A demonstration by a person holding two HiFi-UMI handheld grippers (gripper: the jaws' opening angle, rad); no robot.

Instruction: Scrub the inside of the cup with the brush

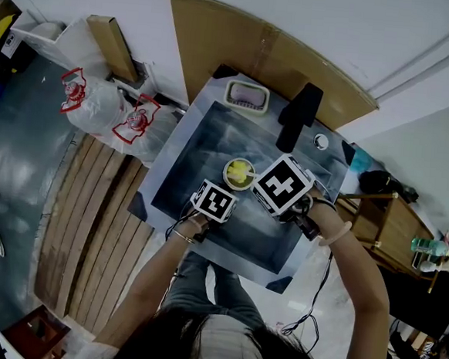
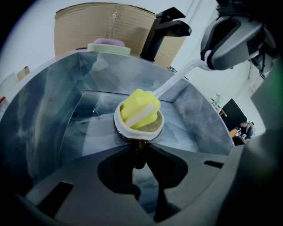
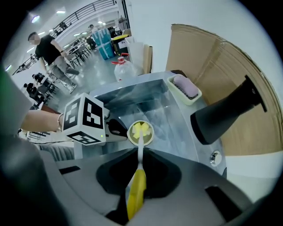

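A cup (image 2: 132,131) with a white rim stands low in the steel sink (image 1: 192,145). My left gripper (image 2: 139,145) is shut on the cup's near side, where a dark part of it sits between the jaws. The brush's yellow sponge head (image 2: 139,108) fills the cup's mouth. Its white stem runs up to my right gripper (image 3: 138,152), which points down over the cup and is shut on the yellow brush handle (image 3: 136,194). In the head view the cup (image 1: 239,174) lies between the two marker cubes.
A black faucet (image 1: 299,115) stands at the sink's back right. A soap dish (image 1: 247,97) with a purple bar sits on the back rim. Cardboard (image 1: 243,45) leans behind the sink. Plastic bags (image 1: 99,107) lie on the floor at the left.
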